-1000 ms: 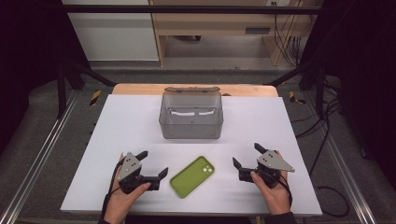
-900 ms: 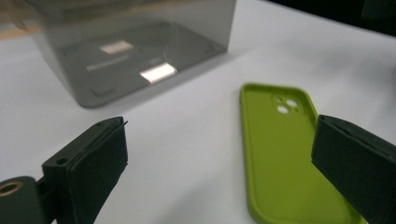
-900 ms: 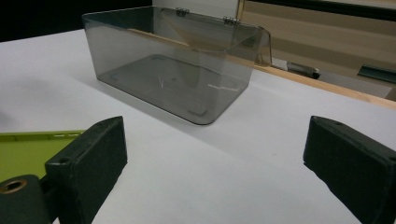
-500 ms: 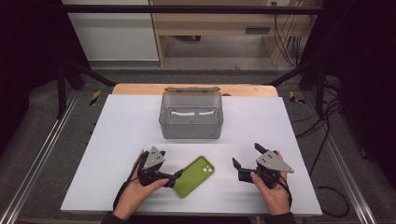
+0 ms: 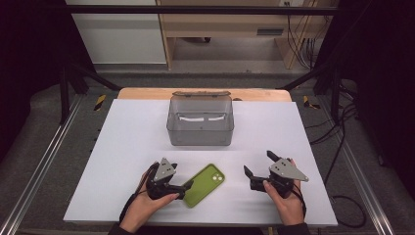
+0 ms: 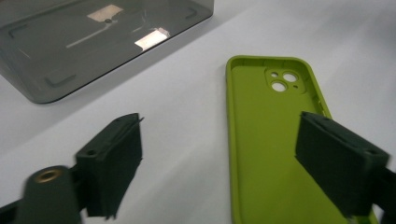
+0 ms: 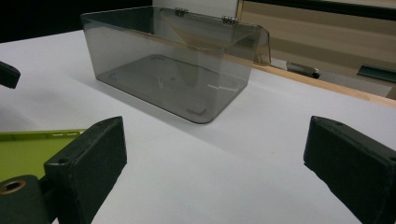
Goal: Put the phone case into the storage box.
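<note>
Clear box (image 5: pixel 200 121) behind phone case (image 5: pixel 204 184), nothing btwn

Grey box (image 5: pixel 200 128) blocks table (image 5: pixel 122 147) centre-back; flanks open.

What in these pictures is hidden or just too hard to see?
- Phone case, left gripper view: near end cut off by the bottom edge; one jaw covers part of its right rim.
- Phone case, right gripper view: mostly cut off at the left edge.
- Box, high view: the markings inside are too small to read.
</note>
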Demonstrator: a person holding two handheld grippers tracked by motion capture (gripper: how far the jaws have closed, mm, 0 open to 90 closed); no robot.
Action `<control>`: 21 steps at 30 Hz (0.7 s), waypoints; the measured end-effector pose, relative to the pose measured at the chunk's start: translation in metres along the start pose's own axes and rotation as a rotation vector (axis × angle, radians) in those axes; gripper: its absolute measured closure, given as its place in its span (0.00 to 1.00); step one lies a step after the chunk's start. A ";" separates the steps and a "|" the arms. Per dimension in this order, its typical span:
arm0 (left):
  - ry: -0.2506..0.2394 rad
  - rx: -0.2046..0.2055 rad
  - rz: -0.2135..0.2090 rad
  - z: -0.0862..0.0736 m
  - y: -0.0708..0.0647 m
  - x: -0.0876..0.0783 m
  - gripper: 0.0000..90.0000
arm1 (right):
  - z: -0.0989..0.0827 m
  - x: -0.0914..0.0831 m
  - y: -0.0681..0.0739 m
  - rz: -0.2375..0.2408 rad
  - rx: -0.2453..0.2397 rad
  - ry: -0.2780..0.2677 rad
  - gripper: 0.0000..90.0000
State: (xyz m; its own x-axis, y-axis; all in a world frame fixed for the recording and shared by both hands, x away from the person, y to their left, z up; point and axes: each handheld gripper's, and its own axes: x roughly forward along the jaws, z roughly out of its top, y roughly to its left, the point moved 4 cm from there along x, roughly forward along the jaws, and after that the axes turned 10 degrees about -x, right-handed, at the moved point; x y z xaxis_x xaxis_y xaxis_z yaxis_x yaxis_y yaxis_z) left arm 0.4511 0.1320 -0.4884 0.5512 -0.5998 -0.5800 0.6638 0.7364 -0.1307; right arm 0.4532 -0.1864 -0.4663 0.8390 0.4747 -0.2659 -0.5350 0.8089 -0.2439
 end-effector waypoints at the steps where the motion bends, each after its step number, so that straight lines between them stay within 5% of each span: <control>1: 0.009 0.000 -0.004 -0.001 0.000 0.001 0.24 | 0.000 0.000 0.001 0.002 0.001 0.001 0.07; 10: 0.095 -0.019 0.006 -0.005 0.001 0.014 0.60 | -0.001 0.003 0.004 0.014 0.009 0.010 0.07; 15: 0.124 -0.046 0.006 -0.007 0.003 0.016 0.69 | -0.001 0.003 0.005 0.019 0.010 0.010 0.08; 21: 0.145 -0.095 -0.047 -0.009 0.004 0.017 0.79 | -0.001 0.003 0.006 0.023 0.010 0.009 0.08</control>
State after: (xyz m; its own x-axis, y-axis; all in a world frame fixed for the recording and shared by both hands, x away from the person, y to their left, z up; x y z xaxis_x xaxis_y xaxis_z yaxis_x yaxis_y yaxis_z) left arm 0.4582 0.1273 -0.5060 0.4376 -0.5877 -0.6805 0.6326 0.7391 -0.2315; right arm 0.4526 -0.1806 -0.4692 0.8255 0.4900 -0.2801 -0.5531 0.8012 -0.2284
